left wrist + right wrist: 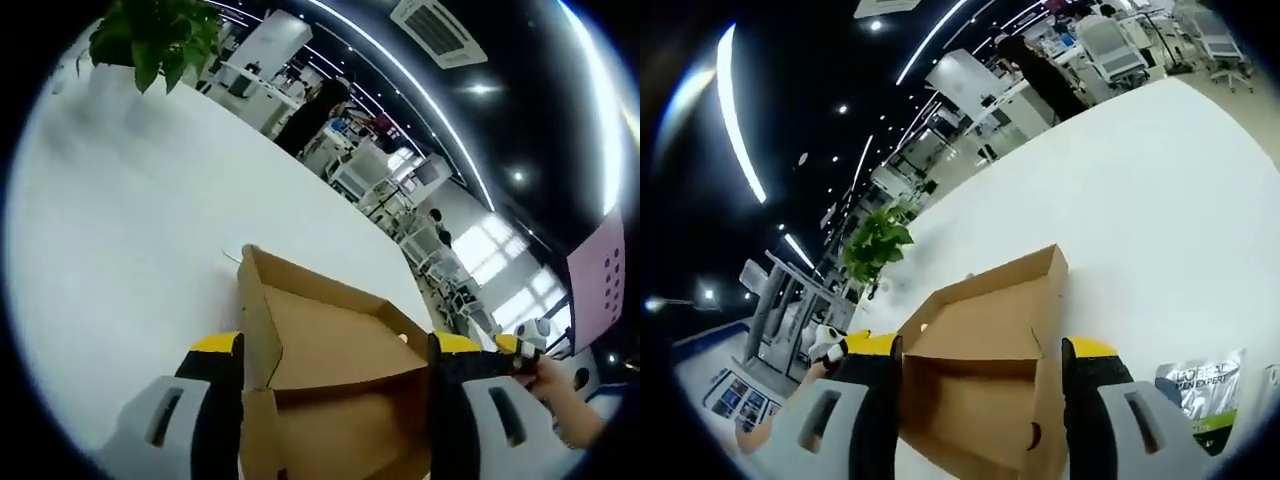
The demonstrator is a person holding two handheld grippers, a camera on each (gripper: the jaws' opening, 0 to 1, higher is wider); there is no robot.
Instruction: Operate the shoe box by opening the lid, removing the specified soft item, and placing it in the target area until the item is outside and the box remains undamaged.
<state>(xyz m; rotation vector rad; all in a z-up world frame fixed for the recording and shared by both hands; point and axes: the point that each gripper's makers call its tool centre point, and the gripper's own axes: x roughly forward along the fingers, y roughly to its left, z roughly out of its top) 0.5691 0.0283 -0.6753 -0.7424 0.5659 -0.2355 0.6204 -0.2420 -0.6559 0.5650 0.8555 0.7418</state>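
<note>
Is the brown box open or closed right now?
Open. The cardboard box has its lid swung up and back, showing the bare brown inside. Whether anything lies in it, cannot tell.

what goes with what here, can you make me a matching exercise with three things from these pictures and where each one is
Things:
1. cardboard shoe box
2. potted green plant
3. L'Oreal packet

Places:
A. on the white table, at the lower right of the right gripper view
B. at the table's far edge
C. between the jaws in both views, lid open

Pairs: 1-C, 2-B, 3-A
</note>
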